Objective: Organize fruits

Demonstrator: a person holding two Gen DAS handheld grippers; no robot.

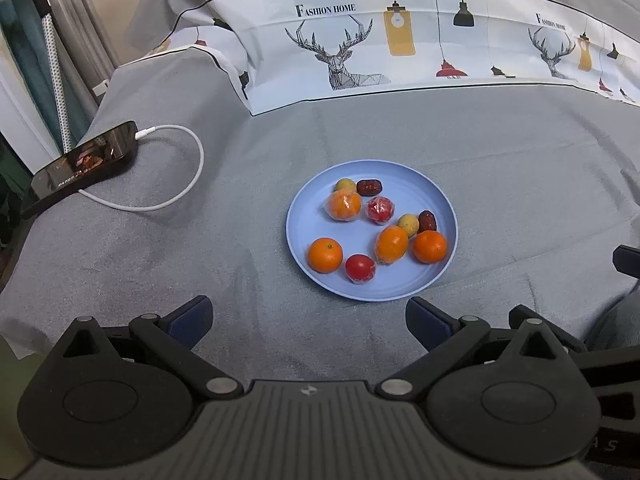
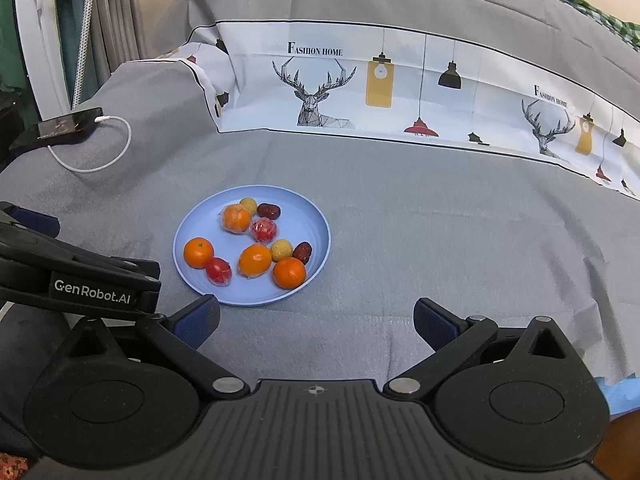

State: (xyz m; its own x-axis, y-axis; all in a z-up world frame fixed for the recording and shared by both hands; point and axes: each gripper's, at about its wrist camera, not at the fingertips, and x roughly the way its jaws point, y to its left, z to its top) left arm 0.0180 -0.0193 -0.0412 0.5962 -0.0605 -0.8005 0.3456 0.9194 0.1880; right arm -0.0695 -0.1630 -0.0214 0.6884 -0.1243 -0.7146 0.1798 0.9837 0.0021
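Note:
A light blue plate [image 1: 400, 184] [image 2: 312, 224] lies on the grey cloth and holds several fruits: bare oranges [image 1: 325, 255] [image 2: 289, 273], plastic-wrapped oranges [image 1: 344, 206] [image 2: 255, 260], wrapped red tomatoes [image 1: 360, 268] [image 2: 218, 271], two small yellow fruits [image 1: 408, 225] [image 2: 281, 250] and two dark red dates [image 1: 369, 187] [image 2: 268, 210]. My left gripper [image 1: 309, 320] stands open just short of the plate's near rim, nothing between its fingers. My right gripper [image 2: 316, 322] is open too, nearer than the plate and a little to its right, empty. The left gripper's body [image 2: 80, 280] shows at the left of the right wrist view.
A black phone [image 1: 86, 162] [image 2: 66, 124] with a white charging cable [image 1: 180, 196] lies at the far left. A folded printed sheet with deer and lamps [image 1: 360, 52] [image 2: 360, 88] runs across the back. Grey cloth [image 1: 520, 184] lies bare to the right of the plate.

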